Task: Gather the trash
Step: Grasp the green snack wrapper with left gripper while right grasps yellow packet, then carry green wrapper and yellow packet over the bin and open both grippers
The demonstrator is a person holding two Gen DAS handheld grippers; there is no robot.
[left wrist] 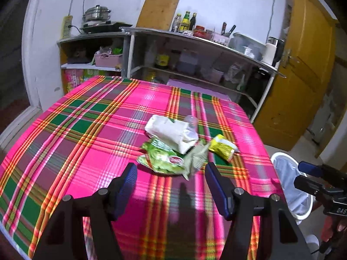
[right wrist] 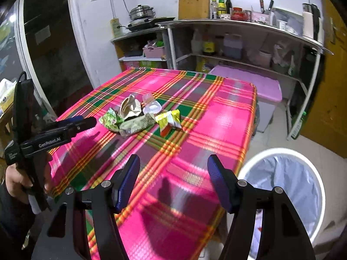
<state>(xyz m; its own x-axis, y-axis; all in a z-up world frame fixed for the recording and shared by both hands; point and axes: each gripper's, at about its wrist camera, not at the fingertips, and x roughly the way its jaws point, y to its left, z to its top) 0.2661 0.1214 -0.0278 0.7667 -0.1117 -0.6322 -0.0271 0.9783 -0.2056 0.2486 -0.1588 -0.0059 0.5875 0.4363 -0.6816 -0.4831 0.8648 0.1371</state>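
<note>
several pieces of trash lie in a loose heap on the plaid tablecloth [left wrist: 86,134], toward its right half in the left wrist view. a green snack wrapper [left wrist: 161,158] is nearest the left gripper [left wrist: 171,173], whose blue-padded fingers are spread wide with nothing between them, the wrapper just ahead of the gap. a white paper bag [left wrist: 171,130] rests partly over the green wrapper, a clear plastic cup [left wrist: 192,121] lies at its far side, and a yellow packet [left wrist: 223,147] sits just to the right. the right gripper [right wrist: 173,173] is also released and bare, hovering above the near part of the cloth, well apart from the heap. a white bin [right wrist: 288,182] lined with a pale bag stands on the floor beside the table's right edge. kitchen shelves [right wrist: 238,43] fill the wall behind.
</note>
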